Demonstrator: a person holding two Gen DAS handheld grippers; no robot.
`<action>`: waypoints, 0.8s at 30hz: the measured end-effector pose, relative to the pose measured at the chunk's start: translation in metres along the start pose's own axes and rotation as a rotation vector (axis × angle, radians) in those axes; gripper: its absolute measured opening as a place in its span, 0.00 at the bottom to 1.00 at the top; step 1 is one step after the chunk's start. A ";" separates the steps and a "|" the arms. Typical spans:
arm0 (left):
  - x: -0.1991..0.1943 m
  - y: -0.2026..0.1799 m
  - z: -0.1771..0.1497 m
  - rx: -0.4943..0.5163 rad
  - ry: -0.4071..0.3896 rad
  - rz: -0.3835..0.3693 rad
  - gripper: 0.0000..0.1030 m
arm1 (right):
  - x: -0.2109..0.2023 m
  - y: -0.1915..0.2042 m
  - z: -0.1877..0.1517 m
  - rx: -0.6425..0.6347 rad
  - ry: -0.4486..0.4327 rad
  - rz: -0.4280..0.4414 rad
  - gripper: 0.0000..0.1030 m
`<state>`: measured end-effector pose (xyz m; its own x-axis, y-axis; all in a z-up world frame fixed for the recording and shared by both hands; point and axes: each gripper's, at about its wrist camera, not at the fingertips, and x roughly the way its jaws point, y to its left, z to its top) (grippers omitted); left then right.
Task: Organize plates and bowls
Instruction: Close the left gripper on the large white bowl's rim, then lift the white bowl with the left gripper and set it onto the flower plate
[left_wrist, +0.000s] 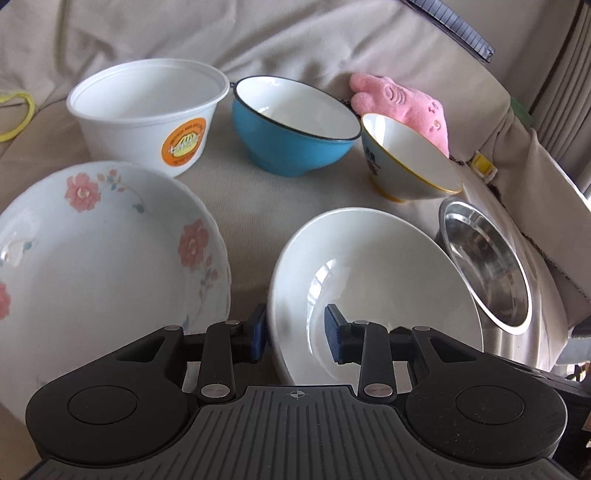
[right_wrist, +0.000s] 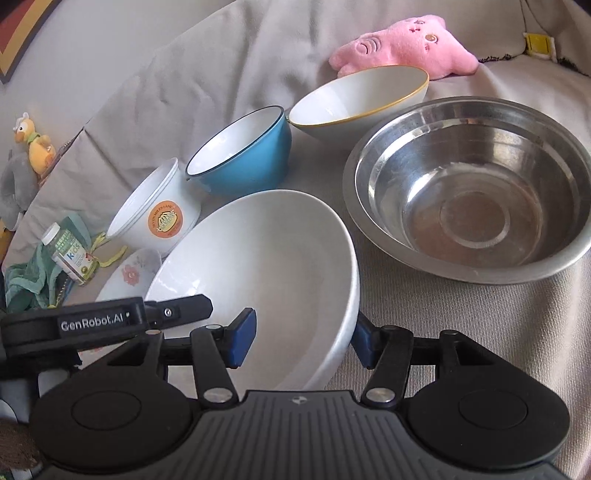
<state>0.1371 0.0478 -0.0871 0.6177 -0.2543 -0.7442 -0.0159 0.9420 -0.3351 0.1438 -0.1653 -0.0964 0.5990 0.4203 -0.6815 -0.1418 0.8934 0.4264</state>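
Observation:
A plain white bowl (left_wrist: 369, 280) (right_wrist: 258, 258) lies tilted on the beige cloth. My left gripper (left_wrist: 296, 334) is shut on its near-left rim, one pad outside the wall and one inside. In the right wrist view one of its fingers (right_wrist: 181, 311) reaches over that rim. My right gripper (right_wrist: 303, 341) straddles the bowl's right rim and stands open, with a gap between the inner pad and the wall. To the left lies a floral plate (left_wrist: 103, 258) (right_wrist: 129, 273). A steel bowl (left_wrist: 487, 266) (right_wrist: 469, 195) sits to the right.
Behind stand a white plastic tub (left_wrist: 147, 110) (right_wrist: 159, 218), a blue bowl (left_wrist: 291, 144) (right_wrist: 251, 162) and a yellow-rimmed bowl (left_wrist: 406, 158) (right_wrist: 354, 99). A pink plush toy (left_wrist: 402, 99) (right_wrist: 406, 48) lies at the back. A vitamin bottle (right_wrist: 70, 254) and green cloth (right_wrist: 26, 284) lie far left.

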 end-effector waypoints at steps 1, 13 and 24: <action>-0.001 0.000 -0.003 -0.009 -0.002 -0.001 0.34 | -0.002 -0.001 -0.002 -0.001 0.003 0.002 0.54; 0.020 -0.027 -0.001 0.089 0.038 0.161 0.35 | 0.004 0.002 -0.005 -0.040 0.017 -0.015 0.51; -0.018 -0.026 -0.004 0.098 -0.102 0.110 0.36 | -0.014 0.027 -0.003 -0.152 -0.046 -0.051 0.52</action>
<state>0.1233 0.0268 -0.0666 0.6930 -0.1301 -0.7091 -0.0136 0.9810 -0.1934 0.1293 -0.1465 -0.0767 0.6437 0.3690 -0.6704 -0.2253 0.9286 0.2949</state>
